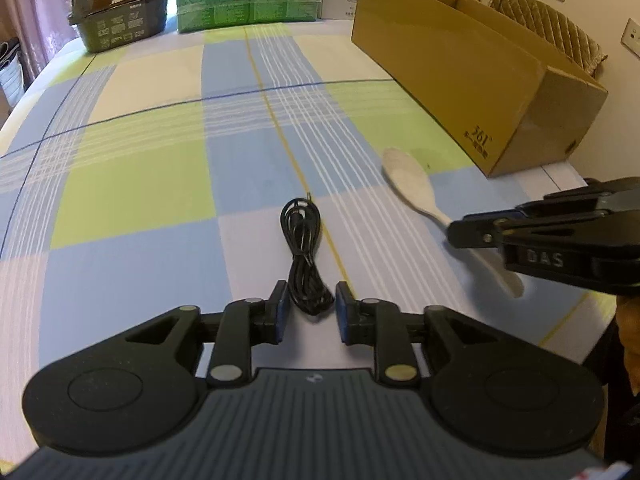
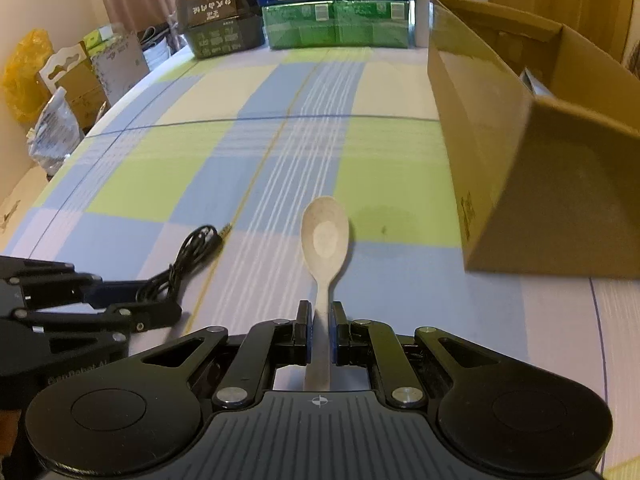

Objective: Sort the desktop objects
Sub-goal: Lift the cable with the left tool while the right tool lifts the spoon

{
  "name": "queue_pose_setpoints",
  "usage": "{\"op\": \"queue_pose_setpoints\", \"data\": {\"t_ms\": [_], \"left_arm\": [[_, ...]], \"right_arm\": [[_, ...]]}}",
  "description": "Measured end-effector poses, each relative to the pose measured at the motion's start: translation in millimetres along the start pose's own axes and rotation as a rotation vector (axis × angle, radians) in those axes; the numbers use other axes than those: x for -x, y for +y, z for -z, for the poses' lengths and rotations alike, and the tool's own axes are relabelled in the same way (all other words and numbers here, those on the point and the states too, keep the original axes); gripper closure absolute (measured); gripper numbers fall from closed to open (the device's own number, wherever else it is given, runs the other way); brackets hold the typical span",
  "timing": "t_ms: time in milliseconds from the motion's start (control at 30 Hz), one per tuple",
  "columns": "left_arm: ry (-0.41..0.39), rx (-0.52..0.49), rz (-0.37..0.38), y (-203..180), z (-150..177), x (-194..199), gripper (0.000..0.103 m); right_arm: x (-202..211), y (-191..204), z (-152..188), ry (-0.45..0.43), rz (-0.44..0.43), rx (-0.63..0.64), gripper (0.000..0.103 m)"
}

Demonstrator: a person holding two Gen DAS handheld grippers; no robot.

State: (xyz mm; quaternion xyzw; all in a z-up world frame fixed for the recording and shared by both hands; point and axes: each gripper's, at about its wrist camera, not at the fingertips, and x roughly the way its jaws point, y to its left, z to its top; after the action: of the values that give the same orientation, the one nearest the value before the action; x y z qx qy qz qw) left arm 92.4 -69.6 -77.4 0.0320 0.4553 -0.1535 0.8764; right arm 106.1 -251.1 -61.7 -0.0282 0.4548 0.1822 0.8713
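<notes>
Seemingly light and stiff, the spoon (image 2: 325,236) lies near the table's right edge, right gripper (image 2: 320,334) clamping its slim handle; left gripper (image 1: 308,312) straddles the limp cable (image 1: 304,256), unclenched.

A table under a checked cloth (image 1: 140,184) of blue, green and cream carries everything. A coiled black cable (image 1: 304,256) and a pale spoon (image 2: 325,240) lie near the front, well apart. A cardboard box (image 1: 472,80) sits at the right; a dark carton (image 1: 116,12) and green packs (image 1: 248,4) line the far edge.
</notes>
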Motion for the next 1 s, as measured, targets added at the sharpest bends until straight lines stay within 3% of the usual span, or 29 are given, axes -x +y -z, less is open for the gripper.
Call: {"op": "queue_pose_setpoints", "data": {"t_ms": [33, 100, 167, 333, 567, 667, 700, 1000], "left_arm": [[0.001, 0.005, -0.004, 0.5, 0.9, 0.9, 0.07], [-0.014, 0.022, -0.012, 3.6, -0.5, 4.3, 0.067], [-0.034, 0.022, -0.023, 5.6, -4.1, 5.4, 0.061], [-0.046, -0.001, -0.018, 7.4, -16.1, -7.9, 0.061], [-0.043, -0.096, -0.016, -0.2, -18.0, -24.9, 0.069], [-0.054, -0.09, -0.022, 0.8, -16.1, -24.9, 0.079], [-0.054, -0.086, -0.021, 1.1, -15.9, -24.3, 0.089], [-0.064, -0.006, -0.008, 8.2, -14.5, -16.5, 0.09]], "right_arm": [[1.4, -0.1, 1.3, -0.006, 0.005, 0.004, 0.094], [2.1, -0.7, -0.1, -0.016, 0.016, 0.008, 0.08], [3.2, -2.1, -1.2, -0.036, 0.017, 0.009, 0.056], [-2.1, -4.7, -3.9, -0.051, 0.021, 0.031, 0.055], [-12.0, -8.4, -7.1, -0.064, 0.015, 0.051, 0.054], [-18.0, -5.8, -10.4, -0.067, 0.007, 0.064, 0.053], [-19.8, -4.6, -11.5, -0.068, 0.007, 0.069, 0.052], [-35.4, 7.4, -18.5, -0.086, 0.022, 0.133, 0.049]]}}
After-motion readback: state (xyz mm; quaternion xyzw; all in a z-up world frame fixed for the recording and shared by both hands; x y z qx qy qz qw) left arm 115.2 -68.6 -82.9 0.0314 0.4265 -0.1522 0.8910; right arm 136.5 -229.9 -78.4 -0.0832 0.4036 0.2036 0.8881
